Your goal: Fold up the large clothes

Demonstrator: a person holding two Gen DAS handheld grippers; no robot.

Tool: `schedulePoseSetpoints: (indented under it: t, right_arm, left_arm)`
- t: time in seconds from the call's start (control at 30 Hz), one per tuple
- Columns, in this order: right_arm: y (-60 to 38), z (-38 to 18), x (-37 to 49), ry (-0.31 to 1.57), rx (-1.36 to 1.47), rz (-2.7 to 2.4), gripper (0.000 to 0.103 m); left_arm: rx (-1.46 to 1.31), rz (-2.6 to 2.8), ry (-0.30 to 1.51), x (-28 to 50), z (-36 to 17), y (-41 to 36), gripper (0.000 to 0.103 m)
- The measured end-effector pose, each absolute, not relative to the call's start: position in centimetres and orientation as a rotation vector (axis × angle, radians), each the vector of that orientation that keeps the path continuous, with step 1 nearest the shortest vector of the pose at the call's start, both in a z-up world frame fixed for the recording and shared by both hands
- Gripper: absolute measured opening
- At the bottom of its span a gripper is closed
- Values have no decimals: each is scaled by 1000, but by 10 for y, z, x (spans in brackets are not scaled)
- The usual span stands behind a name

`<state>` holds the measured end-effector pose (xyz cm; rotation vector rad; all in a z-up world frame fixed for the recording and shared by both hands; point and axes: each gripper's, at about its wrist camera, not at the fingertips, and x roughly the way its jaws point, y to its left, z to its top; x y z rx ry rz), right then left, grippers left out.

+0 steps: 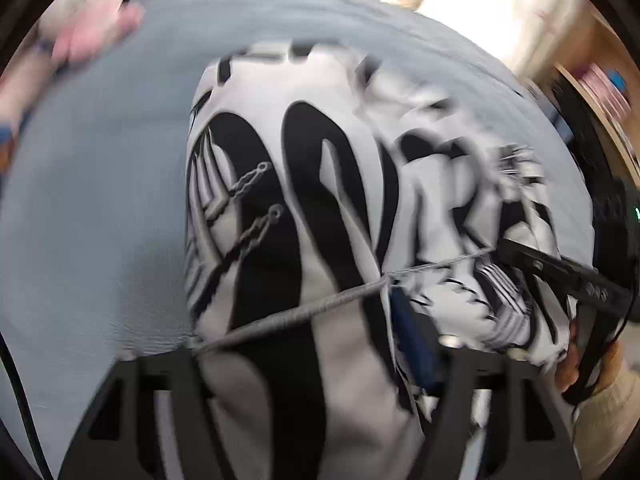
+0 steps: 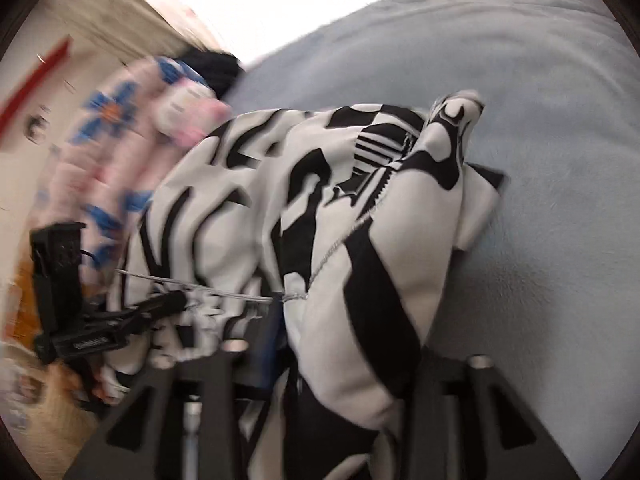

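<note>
A large black-and-white patterned garment (image 1: 304, 184) with a thin chain on it hangs bunched over a pale blue bed cover (image 1: 100, 200). My left gripper (image 1: 320, 364) is shut on the garment, whose cloth runs down between the fingers. The right gripper (image 1: 500, 252) shows at the right, pinching the same cloth. In the right wrist view the garment (image 2: 360, 240) fills the middle and passes between my right gripper's fingers (image 2: 340, 368), which are shut on it. The left gripper (image 2: 176, 300) shows at the left, gripping the cloth edge. Both views are blurred.
A pink floral fabric with blue flowers (image 2: 112, 152) lies at the bed's edge, seen also in the left wrist view (image 1: 80, 36). A wooden shelf (image 1: 600, 92) stands at the right. The blue bed cover (image 2: 540, 160) spreads around the garment.
</note>
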<state>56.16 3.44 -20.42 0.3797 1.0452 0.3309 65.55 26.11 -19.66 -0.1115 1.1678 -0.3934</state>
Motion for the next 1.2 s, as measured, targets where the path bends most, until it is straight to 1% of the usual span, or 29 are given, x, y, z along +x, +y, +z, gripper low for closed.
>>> schedulePoseSetpoints:
  t: [0.03, 0.07, 0.17, 0.2, 0.23, 0.27, 0.3, 0.33, 0.37, 0.47, 0.53, 0.6, 0.63, 0.67, 0.7, 0.73, 0.77, 0.8, 0.83, 0.87, 0.93, 1.07, 1.2]
  right_arm:
    - [31, -208, 562, 1038, 403, 344, 60]
    - [29, -209, 562, 1027, 421, 358, 61]
    - [32, -206, 559, 1013, 360, 367, 61]
    - [34, -202, 560, 1011, 349, 368, 61]
    - [35, -198, 559, 1007, 348, 377, 55]
    - [36, -193, 559, 995, 351, 391, 45]
    - [39, -184, 558, 965, 359, 406, 40]
    - [43, -173, 559, 930, 368, 420, 33]
    - [45, -165, 558, 901, 369, 427, 30]
    - [51, -150, 563, 831, 348, 415, 29]
    - [50, -151, 575, 821, 383, 396, 29]
    - [47, -162, 590, 850, 412, 366, 30]
    - [50, -172, 599, 884, 371, 329, 34]
    - [49, -180, 600, 907, 341, 313, 43]
    - [47, -186, 601, 922, 324, 304, 48]
    - [42, -190, 600, 930, 322, 305, 53]
    - [40, -192, 598, 932, 330, 318, 55]
    - [37, -192, 596, 938, 323, 329, 56]
    - [37, -190, 592, 943, 286, 327, 61]
    - [36, -187, 588, 941, 248, 310, 70]
    - [30, -181, 574, 928, 178, 268, 77]
    - [17, -164, 546, 916, 141, 186, 77]
    - [13, -145, 516, 941, 115, 103, 77]
  left_arm:
    - [-133, -406, 1143, 656, -203, 267, 87]
    - [-129, -413, 1115, 654, -206, 271, 92]
    - [-97, -419, 1075, 653, -205, 270, 91]
    - [-82, -413, 1063, 653, -202, 267, 90]
    - [-69, -404, 1046, 650, -198, 263, 86]
    - [-61, -396, 1027, 646, -193, 260, 81]
    - [-61, -390, 1009, 644, -187, 257, 78]
    - [-66, -385, 993, 644, -181, 255, 73]
    - [-69, -382, 984, 646, -176, 256, 68]
    - [-47, -360, 923, 656, -156, 255, 63]
    - [-33, -349, 891, 664, -150, 259, 63]
    - [-21, -334, 914, 674, -158, 257, 64]
    - [-11, -321, 949, 681, -169, 255, 68]
    - [3, -302, 985, 685, -181, 255, 76]
    - [11, -291, 997, 682, -185, 254, 81]
    - [16, -285, 984, 679, -190, 257, 91]
    - [27, -273, 963, 675, -190, 261, 98]
    - [29, -270, 953, 672, -189, 265, 100]
    - [27, -277, 948, 666, -189, 272, 100]
    - [23, -281, 943, 663, -186, 278, 100]
    - [31, -269, 927, 663, -180, 291, 100]
    - [97, -164, 875, 638, -154, 292, 99]
    - [183, -30, 809, 594, -127, 280, 99]
